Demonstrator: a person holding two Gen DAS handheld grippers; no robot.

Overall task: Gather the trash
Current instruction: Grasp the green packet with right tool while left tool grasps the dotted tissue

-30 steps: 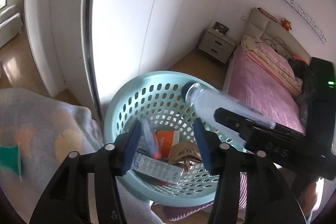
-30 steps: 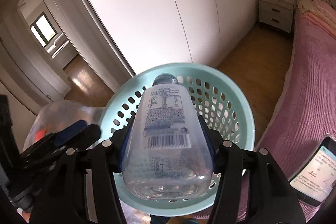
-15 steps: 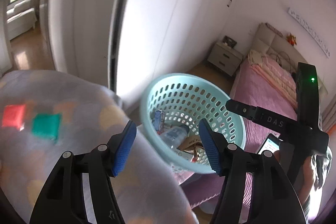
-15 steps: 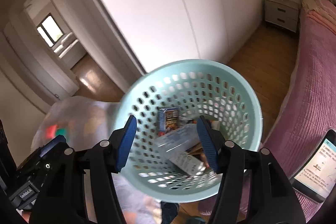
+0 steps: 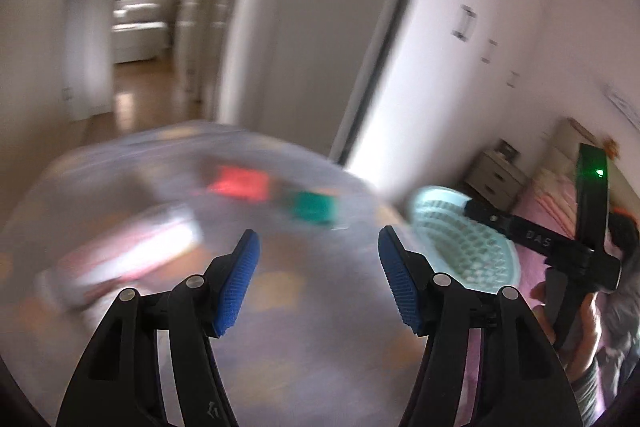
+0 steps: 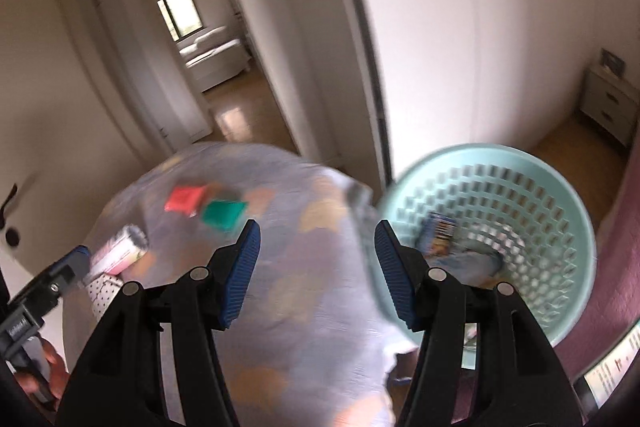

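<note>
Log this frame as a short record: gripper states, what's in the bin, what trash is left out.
left gripper: open, empty
right gripper: open, empty
basket: pale green, perforated, right of the covered surface
in basket: clear bottle, small blue box
left on patterned cloth: red packet, green packet, pink-white wrapper
image quality: motion blur, strongest in left wrist view
</note>
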